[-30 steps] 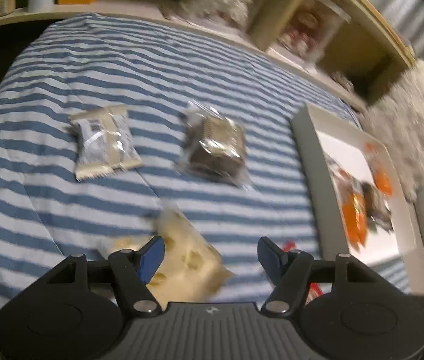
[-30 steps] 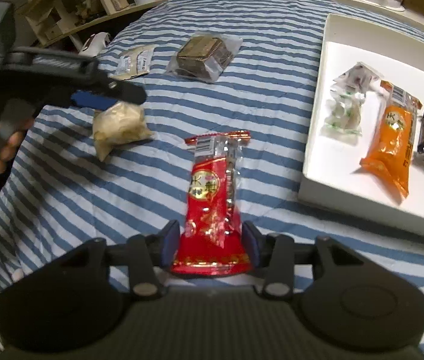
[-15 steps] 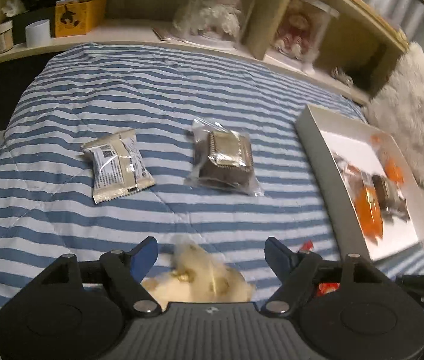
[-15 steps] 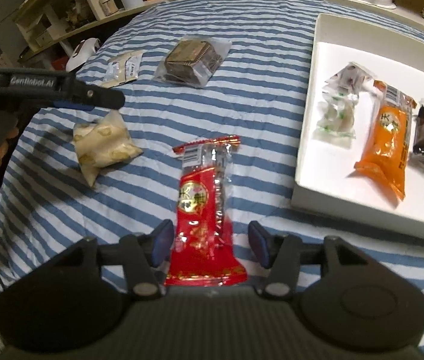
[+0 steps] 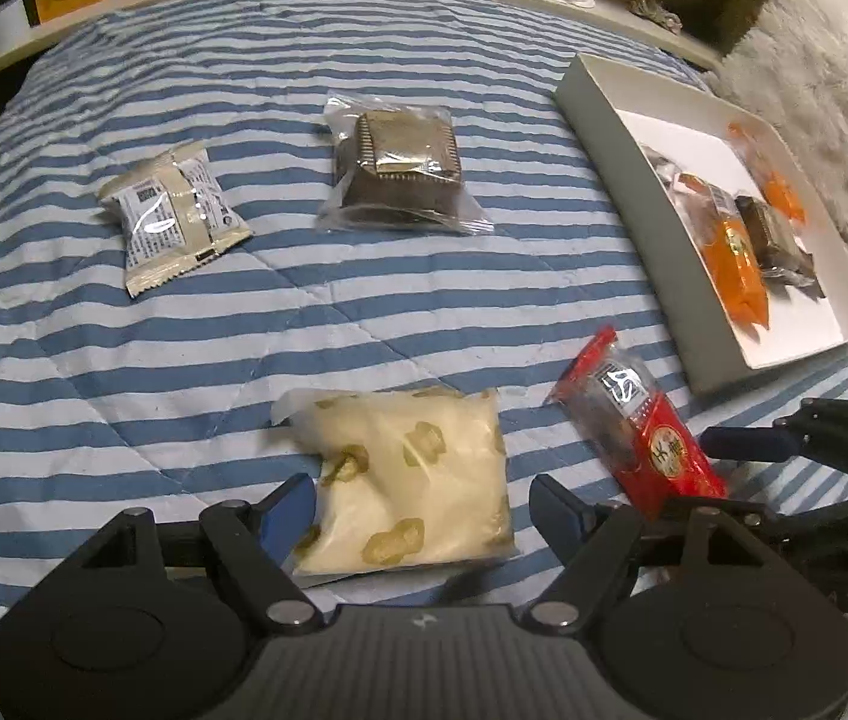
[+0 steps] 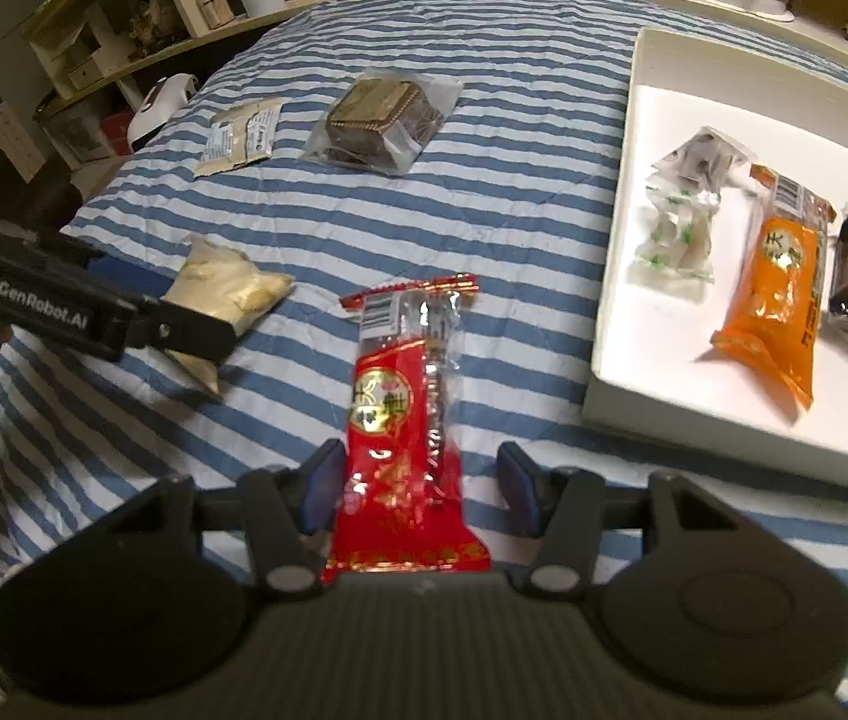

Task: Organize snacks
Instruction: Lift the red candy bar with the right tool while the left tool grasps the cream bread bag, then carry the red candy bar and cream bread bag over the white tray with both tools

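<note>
Brown cake pkt (image 5: 396, 171) & beige pkt (image 5: 174, 219) lie apart, blocking neither gripper

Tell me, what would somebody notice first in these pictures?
Probably the shiny red snack packet, lying on the striped blanket between the open fingers of the right gripper. Next, the white tray to its right, holding an orange packet. The left gripper straddles a pale bag.

Blue-and-white striped bedspread (image 5: 195, 360) bearing four loose snack packets: pale peanut bag (image 5: 417, 480), red packet (image 5: 640, 426), dark cake packet (image 5: 399, 171), beige packet (image 5: 174, 216). White tray (image 6: 616, 324) at its right side.
</note>
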A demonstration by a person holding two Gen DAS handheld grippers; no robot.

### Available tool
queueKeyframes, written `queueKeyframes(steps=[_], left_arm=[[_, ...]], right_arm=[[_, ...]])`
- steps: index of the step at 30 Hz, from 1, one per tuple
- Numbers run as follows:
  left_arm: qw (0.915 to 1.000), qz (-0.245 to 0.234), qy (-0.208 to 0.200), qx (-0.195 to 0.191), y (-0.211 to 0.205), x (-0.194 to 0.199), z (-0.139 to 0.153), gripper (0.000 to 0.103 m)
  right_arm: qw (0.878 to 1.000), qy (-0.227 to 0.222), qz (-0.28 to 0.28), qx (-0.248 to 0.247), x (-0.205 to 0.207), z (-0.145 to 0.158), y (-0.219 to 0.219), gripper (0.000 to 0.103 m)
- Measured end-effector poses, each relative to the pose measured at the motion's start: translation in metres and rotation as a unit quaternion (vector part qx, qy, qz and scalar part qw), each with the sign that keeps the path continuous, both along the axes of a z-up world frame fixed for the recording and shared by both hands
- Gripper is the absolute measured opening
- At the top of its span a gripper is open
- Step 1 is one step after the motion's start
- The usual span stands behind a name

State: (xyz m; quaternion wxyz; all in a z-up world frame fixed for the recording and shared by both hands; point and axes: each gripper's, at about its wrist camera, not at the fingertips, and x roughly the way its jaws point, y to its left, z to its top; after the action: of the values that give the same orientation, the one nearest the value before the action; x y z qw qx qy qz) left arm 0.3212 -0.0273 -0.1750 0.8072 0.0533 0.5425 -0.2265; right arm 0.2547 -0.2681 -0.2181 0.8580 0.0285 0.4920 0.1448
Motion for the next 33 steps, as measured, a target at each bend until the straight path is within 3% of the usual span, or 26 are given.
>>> queueKeyframes(steps=[6,9,16,23,33], left_arm=[[0.9995,0.021,-0.01,0.02,-0.007,0.001,-0.005,0.076],[0.9989,0.021,-0.019,0.037,-0.012,0.0,-0.007,0.069],[0.9984,0.021,-0.035,0.038,-0.014,0.0,-0.009,0.063],[0.9978,0.029,-0.059,0.007,-0.014,-0.003,-0.005,0.056],[0.9897,0.061,-0.121,-0.044,-0.011,-0.011,0.035,0.056]], right_arm=[[1.0,-0.001,-0.001,0.001,0.002,-0.001,0.0,0.062],[1.0,0.0,-0.006,0.008,0.004,-0.002,-0.001,0.061],[1.0,0.0,-0.002,0.02,0.007,-0.004,0.001,0.045],[0.999,-0.022,-0.002,0.023,0.005,0.003,-0.001,0.041],[0.993,-0.102,-0.038,0.042,-0.003,0.046,-0.026,0.041]])
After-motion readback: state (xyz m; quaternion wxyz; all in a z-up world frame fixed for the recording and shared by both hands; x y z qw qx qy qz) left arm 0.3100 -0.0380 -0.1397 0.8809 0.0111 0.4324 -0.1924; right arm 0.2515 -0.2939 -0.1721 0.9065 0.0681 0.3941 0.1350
